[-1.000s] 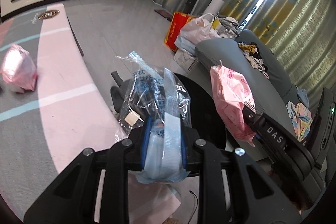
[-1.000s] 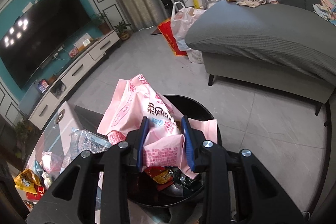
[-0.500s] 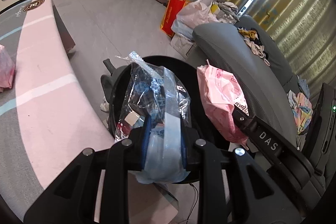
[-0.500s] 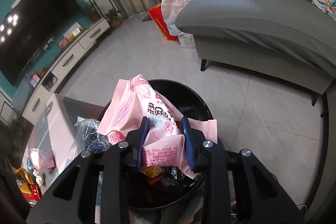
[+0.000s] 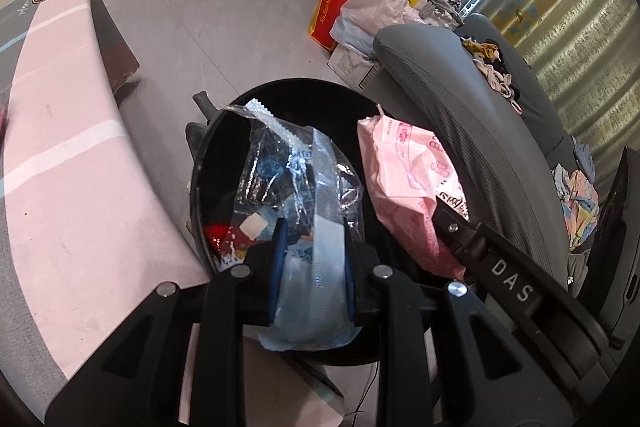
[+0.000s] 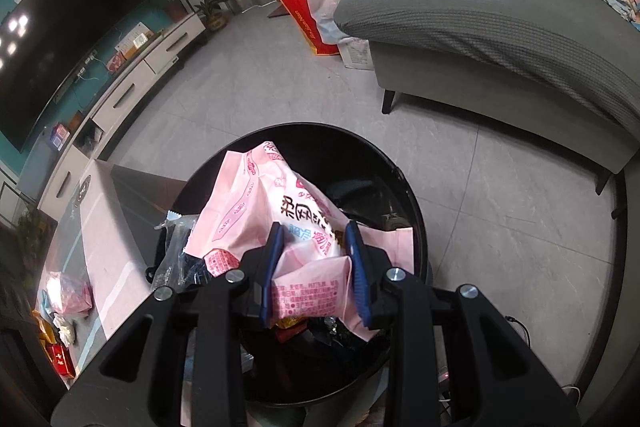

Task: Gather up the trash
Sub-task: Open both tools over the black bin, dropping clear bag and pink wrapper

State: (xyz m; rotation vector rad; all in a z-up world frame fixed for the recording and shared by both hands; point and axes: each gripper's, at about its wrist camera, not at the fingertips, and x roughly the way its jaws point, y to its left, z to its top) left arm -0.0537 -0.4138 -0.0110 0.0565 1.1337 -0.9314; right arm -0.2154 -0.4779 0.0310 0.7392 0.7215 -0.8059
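Black bin (image 6: 412, 211): partly filled with wrappers.
Left gripper (image 5: 314, 263): clenched on clear bag (image 5: 296, 179), over bin.
Right gripper (image 6: 316, 267): clenched on pink bag (image 6: 272, 211), over bin.
Remaining: release both; litter (image 6: 64, 311) on table's left edge.

White capital letters "DAS" stand on the black plastic arm of the right gripper (image 5: 513, 286) seen from the left wrist. The red and yellow paper shopping bag (image 5: 330, 14) by the grey sofa carries yellow lettering that looks like "Jin Jian Nan". The crumpled pink plastic snack wrapper (image 6: 280, 219) bears large dark Chinese characters, too creased to read.
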